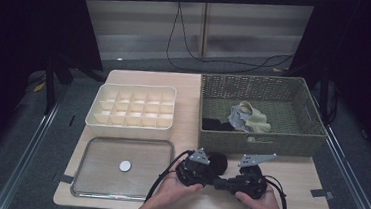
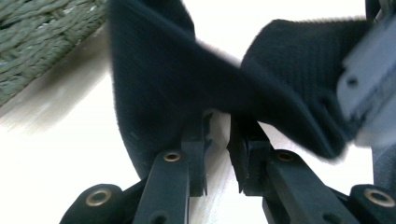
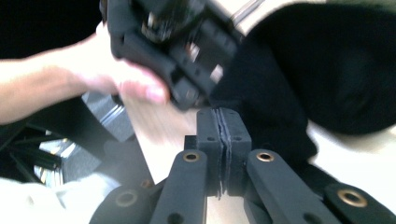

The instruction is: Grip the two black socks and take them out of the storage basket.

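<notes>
Black sock (image 2: pixel 154 88) apparently between left gripper (image 2: pixel 217 144)

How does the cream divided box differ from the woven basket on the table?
The cream divided box is pale, smooth and split into many small cells, all empty. The woven basket is green-grey, rough, larger and deeper, with one open space that holds dark and light socks. Both are rectangular, open on top, and stand at the far side of the table.

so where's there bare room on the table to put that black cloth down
The metal tray is bare apart from one white disc. A free strip of table lies right of the hands, below the woven basket. It is crowded where both grippers work the black cloth; the divided box fills the back left.
</notes>
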The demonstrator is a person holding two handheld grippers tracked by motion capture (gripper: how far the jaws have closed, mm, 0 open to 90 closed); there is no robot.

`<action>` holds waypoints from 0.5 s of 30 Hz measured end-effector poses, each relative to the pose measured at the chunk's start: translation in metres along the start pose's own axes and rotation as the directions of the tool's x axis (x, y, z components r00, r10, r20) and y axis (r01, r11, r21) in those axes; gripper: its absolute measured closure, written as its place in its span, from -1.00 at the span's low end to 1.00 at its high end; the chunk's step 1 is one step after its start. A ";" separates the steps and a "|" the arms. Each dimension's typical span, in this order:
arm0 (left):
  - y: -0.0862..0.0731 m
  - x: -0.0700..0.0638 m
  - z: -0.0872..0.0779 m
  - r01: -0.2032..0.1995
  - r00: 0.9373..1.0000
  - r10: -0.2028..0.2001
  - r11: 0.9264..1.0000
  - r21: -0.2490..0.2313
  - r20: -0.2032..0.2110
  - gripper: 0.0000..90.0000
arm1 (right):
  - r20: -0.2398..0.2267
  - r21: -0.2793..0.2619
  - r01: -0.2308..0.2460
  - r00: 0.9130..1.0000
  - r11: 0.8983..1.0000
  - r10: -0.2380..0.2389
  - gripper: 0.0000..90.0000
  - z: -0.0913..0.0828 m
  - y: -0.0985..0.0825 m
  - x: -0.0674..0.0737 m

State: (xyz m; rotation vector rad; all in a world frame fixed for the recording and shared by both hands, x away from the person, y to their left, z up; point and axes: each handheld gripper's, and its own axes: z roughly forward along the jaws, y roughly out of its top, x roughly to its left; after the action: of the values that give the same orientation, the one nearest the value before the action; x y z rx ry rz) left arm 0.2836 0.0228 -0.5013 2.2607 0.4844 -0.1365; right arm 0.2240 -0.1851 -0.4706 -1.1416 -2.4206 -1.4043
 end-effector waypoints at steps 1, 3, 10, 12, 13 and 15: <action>0.000 0.001 -0.001 0.004 1.000 -0.004 1.000 0.001 0.000 0.70 | 0.001 0.009 0.002 1.000 1.000 -0.002 0.96 0.001 -0.002 0.001; -0.001 0.001 -0.001 0.013 1.000 -0.013 1.000 -0.012 -0.003 0.69 | -0.001 0.021 -0.003 1.000 1.000 0.003 0.96 0.002 -0.007 0.001; -0.002 0.001 -0.009 0.004 1.000 -0.004 1.000 -0.002 -0.002 0.66 | 0.017 0.064 -0.014 1.000 0.998 0.013 0.94 0.006 -0.019 -0.001; -0.004 0.002 -0.014 0.010 1.000 -0.010 1.000 -0.005 -0.007 0.64 | 0.020 0.075 -0.015 1.000 0.997 0.014 0.90 0.008 -0.021 -0.002; -0.006 0.003 -0.016 0.012 1.000 -0.012 1.000 -0.009 -0.007 0.63 | 0.018 0.079 -0.019 1.000 0.997 0.017 0.89 0.010 -0.022 -0.003; -0.007 0.004 -0.021 0.012 1.000 -0.012 1.000 -0.008 -0.016 0.60 | 0.021 0.091 -0.019 1.000 0.996 0.018 0.84 0.012 -0.022 -0.003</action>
State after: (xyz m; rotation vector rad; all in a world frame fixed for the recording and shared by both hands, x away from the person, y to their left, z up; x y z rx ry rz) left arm 0.2837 0.0438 -0.4933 2.2532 0.5062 -0.1223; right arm 0.2146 -0.1839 -0.4943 -1.1594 -2.4534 -1.2686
